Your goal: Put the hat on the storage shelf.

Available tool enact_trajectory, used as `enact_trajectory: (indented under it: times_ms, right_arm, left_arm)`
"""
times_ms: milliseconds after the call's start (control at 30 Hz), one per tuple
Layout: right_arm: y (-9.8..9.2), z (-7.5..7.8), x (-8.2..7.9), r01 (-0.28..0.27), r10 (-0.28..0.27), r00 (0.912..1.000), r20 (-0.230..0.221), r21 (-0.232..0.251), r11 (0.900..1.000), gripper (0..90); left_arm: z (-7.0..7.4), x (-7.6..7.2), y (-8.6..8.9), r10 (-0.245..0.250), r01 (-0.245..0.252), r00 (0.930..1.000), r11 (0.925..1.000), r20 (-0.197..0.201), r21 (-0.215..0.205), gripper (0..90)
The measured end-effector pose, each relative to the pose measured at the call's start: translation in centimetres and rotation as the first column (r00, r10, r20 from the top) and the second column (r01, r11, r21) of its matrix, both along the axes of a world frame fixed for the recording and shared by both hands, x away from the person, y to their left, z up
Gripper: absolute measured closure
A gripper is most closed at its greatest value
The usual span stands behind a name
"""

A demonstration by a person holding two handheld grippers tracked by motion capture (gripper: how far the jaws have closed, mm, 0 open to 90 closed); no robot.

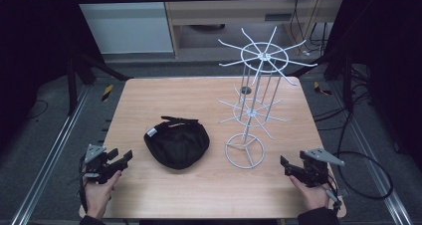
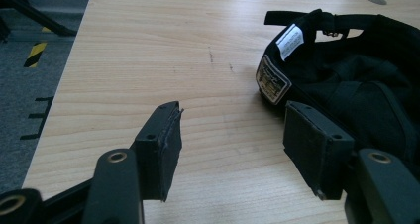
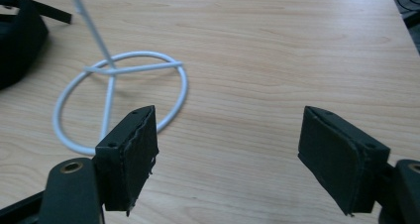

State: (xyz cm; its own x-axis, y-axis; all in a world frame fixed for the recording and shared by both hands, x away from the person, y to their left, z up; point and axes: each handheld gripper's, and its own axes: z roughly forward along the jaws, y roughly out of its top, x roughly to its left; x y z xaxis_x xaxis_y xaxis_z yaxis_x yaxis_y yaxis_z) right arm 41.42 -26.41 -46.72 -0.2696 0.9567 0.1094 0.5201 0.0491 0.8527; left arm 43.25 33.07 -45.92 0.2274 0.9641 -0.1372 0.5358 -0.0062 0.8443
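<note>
A black cap (image 1: 177, 143) lies upside down near the middle of the wooden table (image 1: 149, 95), its strap toward the far side. In the left gripper view the cap (image 2: 356, 70) shows a white label and a patch, just beyond the right-hand jaw. A white wire display stand (image 1: 251, 105) with spoked tiers rises right of the cap; its ring base (image 3: 124, 85) lies ahead of the right gripper. My left gripper (image 1: 121, 158) rests open at the table's near left, nothing between its jaws (image 2: 230, 135). My right gripper (image 1: 284, 164) stands open at the near right (image 3: 228, 144), likewise empty.
A small dark hole (image 1: 245, 90) sits in the tabletop behind the stand. Metal rails (image 1: 54, 150) run along the floor on both sides, and cables (image 1: 368, 160) lie on the floor at the right. A cabinet (image 1: 239, 11) stands beyond the table.
</note>
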Motion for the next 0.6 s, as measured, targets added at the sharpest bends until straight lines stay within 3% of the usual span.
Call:
enact_trajectory:
  times_ms: [200, 233, 367, 600]
  right_arm:
    - [1.3, 0.7, -0.6, -0.058, 0.058, 0.9981, 0.021, 0.007, 0.998, 30.6]
    - [1.9, 0.8, -0.8, -0.09, 0.09, 0.9956, 0.028, 0.007, 0.996, 35.2]
    - [3.0, 1.3, -1.0, -0.132, 0.132, 0.9902, 0.045, 0.003, 0.991, 42.5]
    - [4.8, 1.9, -1.3, -0.18, 0.178, 0.982, 0.063, 0.026, 0.983, 46.4]
  left_arm:
    - [0.4, -0.1, -0.2, -0.005, 0.005, 1.0, 0.9999, -0.004, -0.012, 37.2]
    - [0.5, -0.2, -0.3, -0.006, 0.006, 1.0, 0.9999, -0.003, -0.014, 36.8]
    - [0.9, -0.2, -0.5, -0.02, 0.02, 0.9998, 0.9998, 0.003, -0.009, 35.8]
    - [1.5, 0.3, -1.0, -0.048, 0.048, 0.9988, 0.9988, 0.008, -0.004, 35.8]
